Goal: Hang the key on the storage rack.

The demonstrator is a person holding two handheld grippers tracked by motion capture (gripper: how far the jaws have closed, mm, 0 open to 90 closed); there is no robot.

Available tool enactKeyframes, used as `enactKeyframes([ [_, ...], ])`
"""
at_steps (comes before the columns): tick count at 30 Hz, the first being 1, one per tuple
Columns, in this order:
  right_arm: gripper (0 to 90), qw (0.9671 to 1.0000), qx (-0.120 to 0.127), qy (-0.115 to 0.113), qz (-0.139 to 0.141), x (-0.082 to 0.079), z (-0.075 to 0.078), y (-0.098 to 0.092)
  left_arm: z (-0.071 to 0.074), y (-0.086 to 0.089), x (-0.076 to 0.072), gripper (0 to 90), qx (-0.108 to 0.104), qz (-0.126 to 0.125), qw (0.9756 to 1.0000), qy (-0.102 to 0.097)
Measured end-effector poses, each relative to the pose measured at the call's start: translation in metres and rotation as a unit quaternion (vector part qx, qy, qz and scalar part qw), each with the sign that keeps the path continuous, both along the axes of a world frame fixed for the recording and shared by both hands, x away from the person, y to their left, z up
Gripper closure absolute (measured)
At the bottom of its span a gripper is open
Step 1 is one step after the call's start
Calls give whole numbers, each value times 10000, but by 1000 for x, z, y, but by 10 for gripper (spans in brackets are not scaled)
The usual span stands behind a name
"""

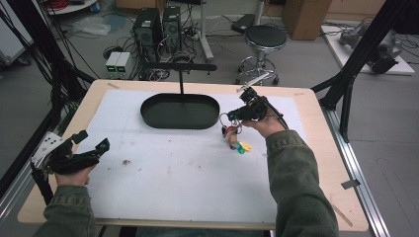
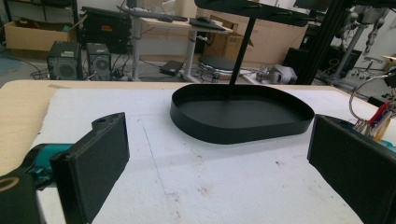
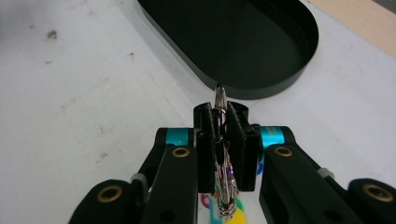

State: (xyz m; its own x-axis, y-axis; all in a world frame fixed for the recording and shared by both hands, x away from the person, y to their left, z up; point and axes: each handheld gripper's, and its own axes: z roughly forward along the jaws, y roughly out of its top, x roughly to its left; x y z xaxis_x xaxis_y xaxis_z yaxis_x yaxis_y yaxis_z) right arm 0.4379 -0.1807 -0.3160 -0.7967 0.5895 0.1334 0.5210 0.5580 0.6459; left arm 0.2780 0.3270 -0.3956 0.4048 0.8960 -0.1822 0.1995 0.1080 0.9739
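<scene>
High view: the right gripper (image 1: 236,114) is clamped on the metal ring of a bunch of keys (image 1: 233,138), and the bunch hangs below the jaws with its coloured tags trailing to the white mat (image 1: 173,173), just right of the black tray (image 1: 180,111). The tray lies to the left of the held ring, near but apart from it, and its long axis runs across the table from left to right. The bunch's own long axis runs from the ring down to the tags, close to vertical with the tags angled toward the person. The left gripper (image 1: 91,142) rests at the mat's left edge, jaws wide and holding nothing, well apart from the keys; the right hand is by far the nearer to both keys and tray.

Left gripper view: the two black jaws stand far apart with bare mat between them. The tray (image 2: 240,122) sits ahead, with a thin post rising behind it, and the keys (image 2: 373,119) hang at the far right, off to the tray's right side.

Right gripper view: the jaws are pressed together on the ring (image 3: 220,100), which stands edge-on between the pads, its top poking out toward the tray (image 3: 243,42). The keys (image 3: 224,186) dangle below. The tray's near rim lies just ahead of the ring's tip, so I judge a short carry forward puts the bunch over it.
</scene>
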Motion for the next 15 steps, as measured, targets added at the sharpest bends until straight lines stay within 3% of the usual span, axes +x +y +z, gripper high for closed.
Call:
enactKeyframes([
  [15, 821, 9991, 311, -248, 157, 5, 36, 10, 0, 0, 0, 60, 4, -19, 10000, 9],
])
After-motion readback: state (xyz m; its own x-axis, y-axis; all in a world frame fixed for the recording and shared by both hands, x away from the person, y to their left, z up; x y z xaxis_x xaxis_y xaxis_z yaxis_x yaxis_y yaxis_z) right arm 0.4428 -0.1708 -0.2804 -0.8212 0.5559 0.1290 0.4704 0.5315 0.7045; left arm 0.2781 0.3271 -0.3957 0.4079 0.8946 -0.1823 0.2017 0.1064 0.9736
